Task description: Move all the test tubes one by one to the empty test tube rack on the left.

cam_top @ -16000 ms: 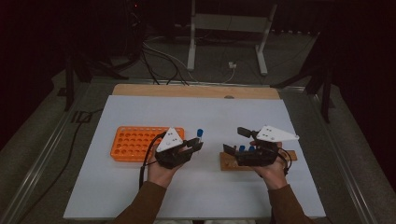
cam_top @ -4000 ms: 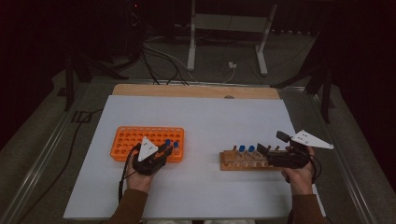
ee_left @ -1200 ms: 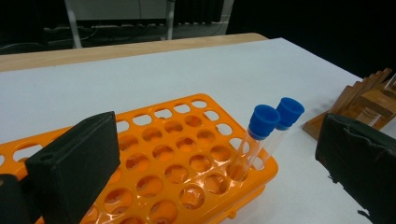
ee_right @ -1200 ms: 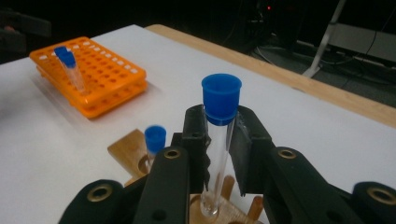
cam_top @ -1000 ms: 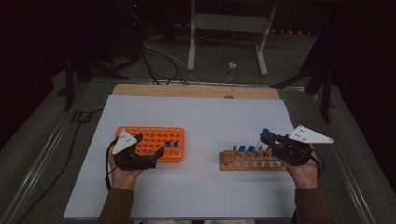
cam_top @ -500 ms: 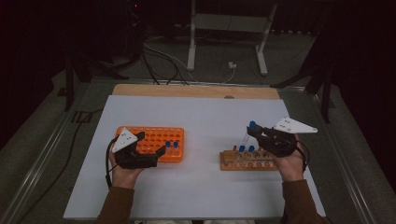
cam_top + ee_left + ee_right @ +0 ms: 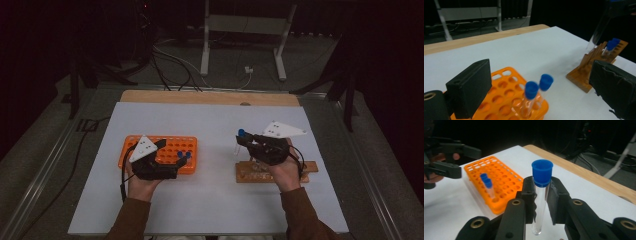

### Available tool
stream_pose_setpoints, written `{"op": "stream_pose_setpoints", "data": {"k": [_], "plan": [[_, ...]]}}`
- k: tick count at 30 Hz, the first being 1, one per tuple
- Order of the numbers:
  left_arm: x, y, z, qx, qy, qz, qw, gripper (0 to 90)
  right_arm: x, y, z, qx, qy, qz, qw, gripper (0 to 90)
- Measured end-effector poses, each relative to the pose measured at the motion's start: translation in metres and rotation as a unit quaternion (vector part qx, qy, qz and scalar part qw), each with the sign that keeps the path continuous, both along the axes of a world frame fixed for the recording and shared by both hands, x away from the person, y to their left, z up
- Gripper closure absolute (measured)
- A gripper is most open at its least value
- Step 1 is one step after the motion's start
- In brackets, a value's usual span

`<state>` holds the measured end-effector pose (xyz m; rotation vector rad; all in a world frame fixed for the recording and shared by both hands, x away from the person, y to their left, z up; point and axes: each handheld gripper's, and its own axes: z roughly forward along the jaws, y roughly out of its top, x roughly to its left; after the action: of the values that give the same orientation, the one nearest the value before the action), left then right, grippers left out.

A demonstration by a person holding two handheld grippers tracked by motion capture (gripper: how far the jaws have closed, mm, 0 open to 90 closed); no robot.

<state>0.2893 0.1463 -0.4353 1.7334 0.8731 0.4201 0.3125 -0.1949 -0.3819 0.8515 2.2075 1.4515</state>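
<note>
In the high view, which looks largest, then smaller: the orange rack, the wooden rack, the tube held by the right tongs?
1. Orange rack, largest.
2. Wooden rack, partly hidden by the hand, so this is unsure.
3. Tube in the right tongs, smallest.

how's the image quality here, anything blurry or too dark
High view: the room behind the table is nearly black. Left gripper view: the two blue-capped tubes in the orange rack look soft. Right gripper view: the held tube is sharp, the background dim.
</note>
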Motion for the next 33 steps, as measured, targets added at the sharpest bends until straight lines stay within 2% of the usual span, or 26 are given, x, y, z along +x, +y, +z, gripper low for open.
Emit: {"op": "stream_pose_setpoints", "data": {"k": [4, 7, 11, 18, 20, 23, 30, 33], "plan": [[0.001, -0.012, 0.002, 0.0, -0.003, -0.013, 0.9999, 5.9, 0.0, 0.014, -0.002, -0.001, 0.005, 0.012, 0.9999, 77.3], [0.002, -0.023, 0.003, 0.005, -0.003, -0.027, 0.9996, 6.4, 0.0, 0.022, -0.004, 0.007, 0.011, 0.02, 0.9997, 77.3], [0.001, -0.039, 0.004, 0.013, -0.003, -0.061, 0.9981, 9.3, 0.0, 0.032, -0.005, 0.015, 0.017, 0.028, 0.9994, 77.3], [0.001, -0.059, 0.004, 0.02, -0.012, -0.08, 0.9965, 29.2, -0.002, 0.046, -0.006, 0.018, 0.02, 0.045, 0.9986, 77.3], [0.003, -0.062, 0.004, 0.017, -0.011, -0.088, 0.9959, 41.7, -0.003, 0.049, -0.007, 0.02, 0.022, 0.049, 0.9984, 77.3], [0.003, -0.066, 0.003, 0.011, -0.012, -0.093, 0.9955, 54.1, -0.005, 0.052, -0.007, 0.03, 0.029, 0.058, 0.9975, 77.3], [0.001, -0.067, 0.004, 0.007, -0.026, -0.095, 0.9951, 69.7, -0.009, 0.06, -0.009, 0.028, 0.03, 0.073, 0.9965, 77.3], [0.001, -0.066, 0.004, 0.012, -0.029, -0.101, 0.9944, 74.7, -0.009, 0.061, -0.009, 0.029, 0.031, 0.074, 0.9963, 77.3]]}}
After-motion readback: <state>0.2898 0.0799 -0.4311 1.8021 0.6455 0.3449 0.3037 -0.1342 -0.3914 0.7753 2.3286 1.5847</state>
